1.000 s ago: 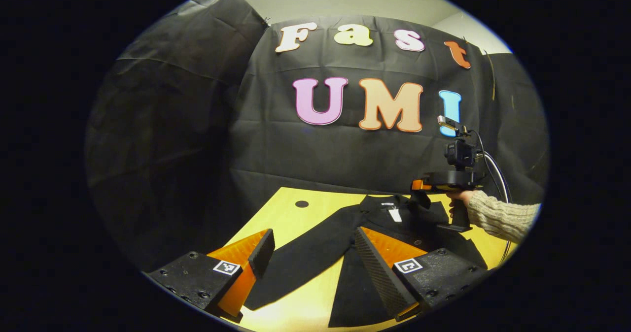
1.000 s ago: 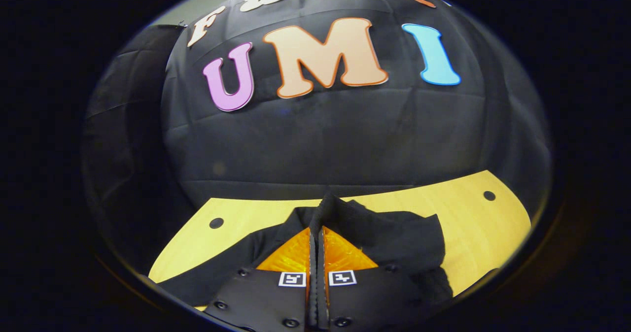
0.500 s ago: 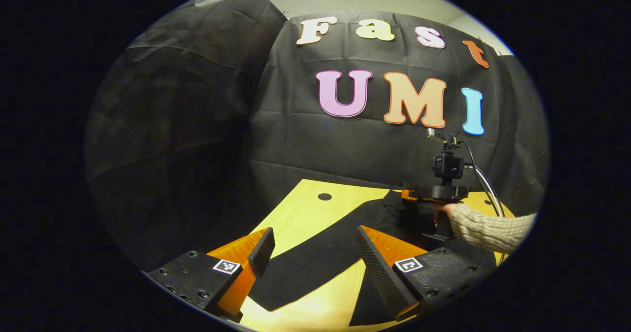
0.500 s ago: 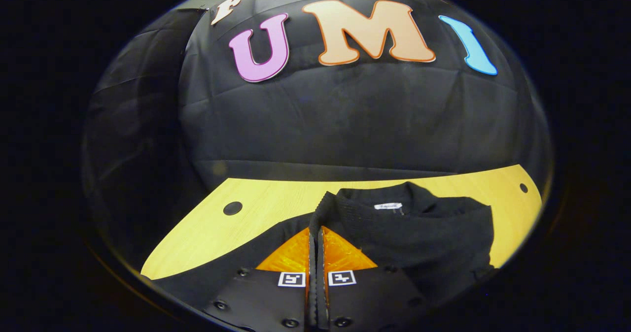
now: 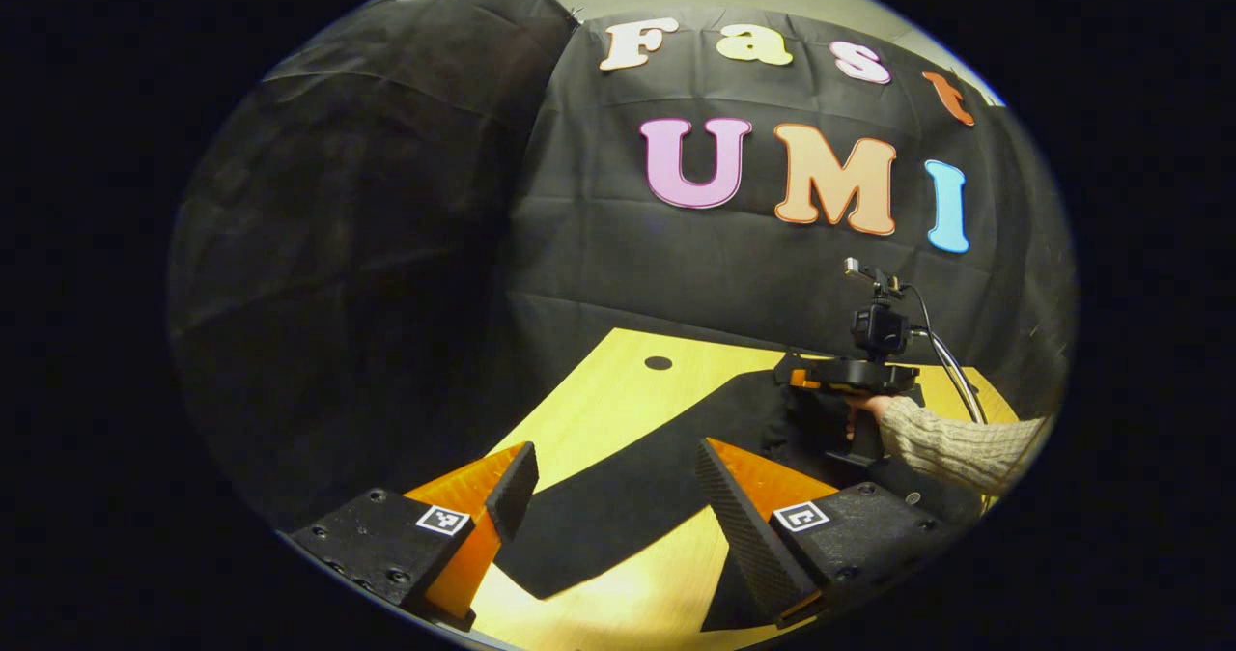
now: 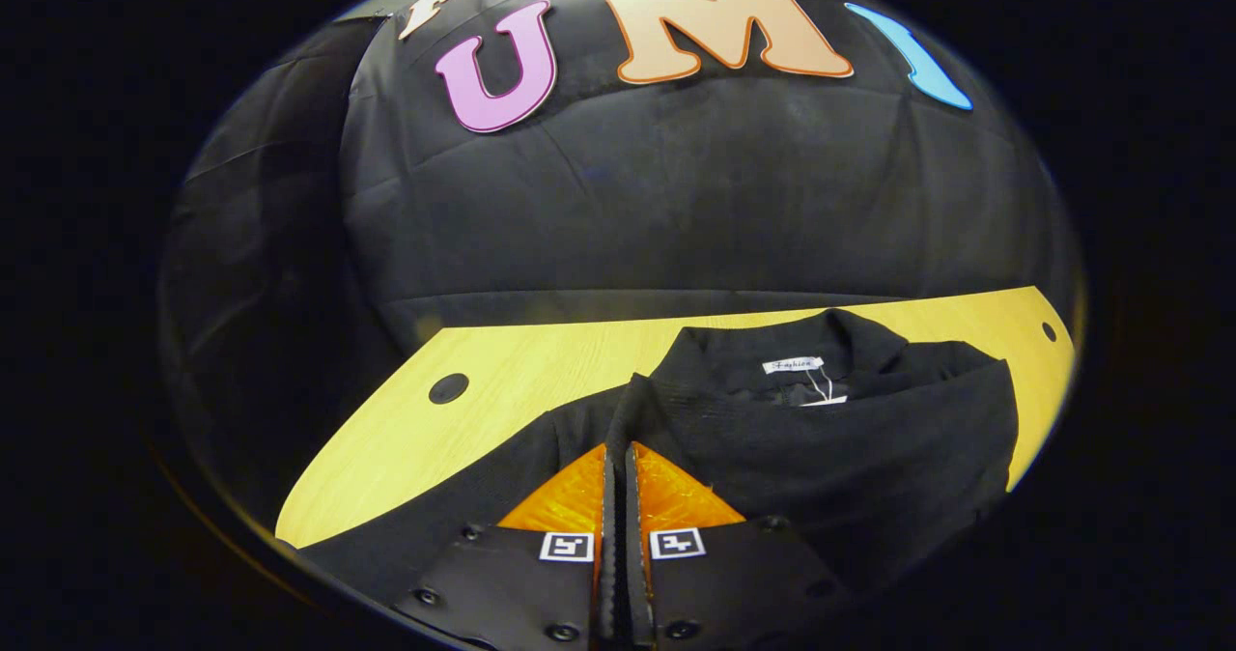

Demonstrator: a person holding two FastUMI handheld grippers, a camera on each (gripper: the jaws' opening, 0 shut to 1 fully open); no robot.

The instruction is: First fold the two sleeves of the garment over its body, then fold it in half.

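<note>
**Right gripper pinching a sleeve over the garment's body**

The black garment (image 6: 830, 438) lies on the yellow wooden table (image 6: 463, 419), its collar toward the far edge by the booth wall; a small white label (image 6: 790, 365) shows inside the collar, with a pale tag just below it; there is no container in the scene, and the table bears the garment alone.

In the right gripper view the right gripper (image 6: 618, 458) has its fingers pressed together on a fold of black cloth, a sleeve (image 6: 637, 410), which rises in a ridge at the fingertips and lies over the garment's body to the right; how much cloth sits between the fingers is hidden by the fingers themselves. The garment's near hem is cut off at the bottom of this view, and black on black makes the seams hard to trace.

In the left gripper view the left gripper (image 5: 608, 477) hangs above the near part of the table with its fingers spread wide and nothing between them; beyond the gap the other sleeve (image 5: 618, 511) runs flat across the wood, its cuff toward the near left. Farther off on the right, a hand (image 5: 869, 405) in a knitted sleeve holds the right gripper low over the garment; its fingertips are too dark and small there to make out. A round dark hole (image 5: 658, 362) marks the table's far side.
</note>
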